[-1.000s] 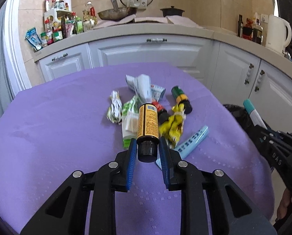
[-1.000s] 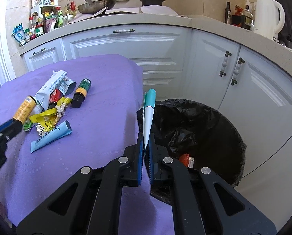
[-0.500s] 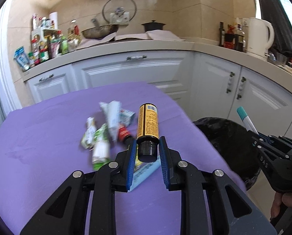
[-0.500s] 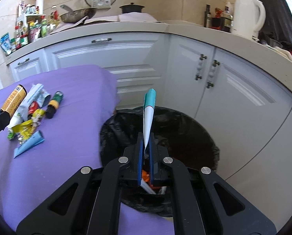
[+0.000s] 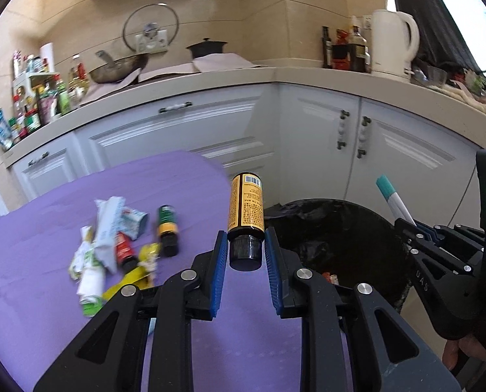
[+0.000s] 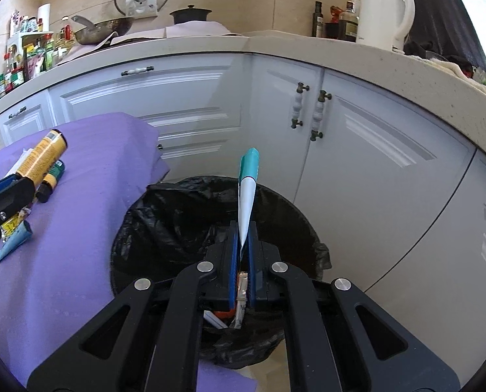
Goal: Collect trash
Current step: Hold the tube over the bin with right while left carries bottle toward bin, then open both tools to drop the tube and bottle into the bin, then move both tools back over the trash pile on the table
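Note:
My left gripper (image 5: 245,251) is shut on the black cap of a small orange-labelled bottle (image 5: 246,203), which sticks forward over the table's right edge beside the black-lined bin (image 5: 340,238). My right gripper (image 6: 242,241) is shut on a flattened white tube with a teal cap (image 6: 247,186) and hangs over the bin (image 6: 184,209). The right gripper with its tube (image 5: 393,201) shows at the right of the left wrist view. On the purple tablecloth (image 5: 47,261) lies a heap of crumpled wrappers and tubes (image 5: 102,245) and a green-and-yellow bottle (image 5: 167,228).
White cabinets (image 6: 357,150) stand close behind the bin. The counter carries a wok (image 5: 118,67), a black pot, jars and a white kettle (image 5: 391,45). Some scraps lie at the bin's bottom (image 6: 223,318). A hand (image 5: 455,357) grips the right tool.
Both grippers have swung right, away from the heap on the table toward the bin. The right one now hangs over the bin's mouth; the left has reached the table's edge, bottle held throughout.

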`<state>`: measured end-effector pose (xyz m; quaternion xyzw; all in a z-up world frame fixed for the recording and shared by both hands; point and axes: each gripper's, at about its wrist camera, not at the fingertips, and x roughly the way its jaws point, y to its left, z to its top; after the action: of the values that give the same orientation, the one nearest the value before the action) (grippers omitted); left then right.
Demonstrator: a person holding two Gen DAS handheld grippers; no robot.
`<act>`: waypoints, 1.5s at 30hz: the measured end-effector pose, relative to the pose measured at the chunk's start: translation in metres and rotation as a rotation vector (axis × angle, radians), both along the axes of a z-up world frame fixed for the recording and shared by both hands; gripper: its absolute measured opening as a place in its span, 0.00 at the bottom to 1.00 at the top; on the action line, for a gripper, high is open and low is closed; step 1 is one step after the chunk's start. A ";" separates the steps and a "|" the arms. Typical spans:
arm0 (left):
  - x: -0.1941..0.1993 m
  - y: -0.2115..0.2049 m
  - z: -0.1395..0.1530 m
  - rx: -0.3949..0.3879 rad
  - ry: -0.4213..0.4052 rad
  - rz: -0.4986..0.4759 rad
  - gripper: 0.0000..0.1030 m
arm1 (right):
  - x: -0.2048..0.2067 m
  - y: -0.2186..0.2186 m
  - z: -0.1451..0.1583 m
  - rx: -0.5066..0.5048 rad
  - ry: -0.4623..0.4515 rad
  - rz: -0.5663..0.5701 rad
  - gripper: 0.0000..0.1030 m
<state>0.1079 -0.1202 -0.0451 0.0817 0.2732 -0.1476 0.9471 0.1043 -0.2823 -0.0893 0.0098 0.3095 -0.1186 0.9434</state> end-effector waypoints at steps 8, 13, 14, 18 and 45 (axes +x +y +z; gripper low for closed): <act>0.012 -0.034 -0.010 0.036 0.007 -0.034 0.24 | 0.009 -0.017 -0.008 0.013 0.006 -0.011 0.05; 0.023 -0.048 -0.017 0.048 0.036 -0.052 0.24 | 0.018 -0.026 -0.015 0.030 0.022 -0.008 0.13; 0.025 -0.051 -0.019 0.054 0.045 -0.060 0.24 | 0.019 -0.029 -0.017 0.035 0.025 -0.014 0.20; 0.029 -0.055 -0.020 0.063 0.057 -0.061 0.26 | 0.020 -0.035 -0.019 0.052 0.026 -0.031 0.24; -0.002 0.070 -0.010 0.058 0.066 0.197 0.33 | 0.010 0.060 0.000 0.079 0.035 0.128 0.34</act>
<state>0.1057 -0.0499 -0.0547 0.0770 0.3150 -0.0486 0.9447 0.1139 -0.2225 -0.0893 0.0251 0.3303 -0.0457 0.9424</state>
